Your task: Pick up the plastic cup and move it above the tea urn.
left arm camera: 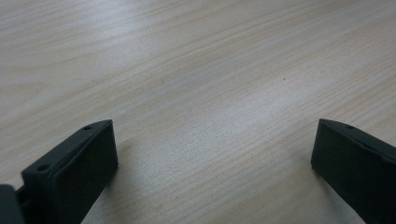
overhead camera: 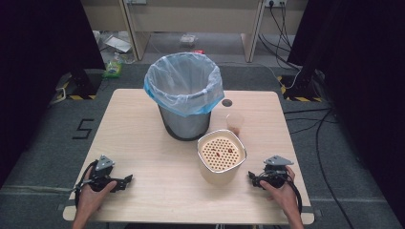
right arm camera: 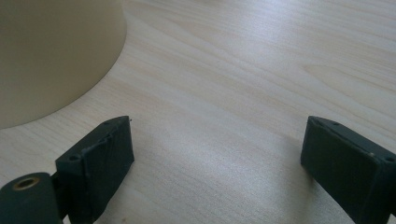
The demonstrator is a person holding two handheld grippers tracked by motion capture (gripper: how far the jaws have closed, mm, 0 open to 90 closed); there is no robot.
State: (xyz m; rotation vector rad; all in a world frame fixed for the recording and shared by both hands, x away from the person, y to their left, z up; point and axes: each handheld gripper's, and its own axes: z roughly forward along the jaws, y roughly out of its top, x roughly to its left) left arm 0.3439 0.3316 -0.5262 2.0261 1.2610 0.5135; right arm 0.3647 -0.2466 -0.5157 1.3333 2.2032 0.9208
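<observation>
Bin (overhead camera: 185,95) behind strainer pot (overhead camera: 221,157), cup (overhead camera: 234,122) just beside.

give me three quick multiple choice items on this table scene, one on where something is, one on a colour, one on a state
1. Where does the small cup stand?
A. behind the cream container
B. inside the bin
C. beside the left gripper

2. What colour is the bag lining the bin?
A. black
B. light blue
C. red

3. How do the right gripper's jaws stand?
A. shut on the cup
C. shut on the bin bag
B. open over bare table

Answers:
1. A, in the high view it stands just past the cream container, on the far side from the person.
2. B, the bag folded over the rim is pale blue.
3. B, the right gripper view shows wood grain of the table between the parted jaws.
</observation>
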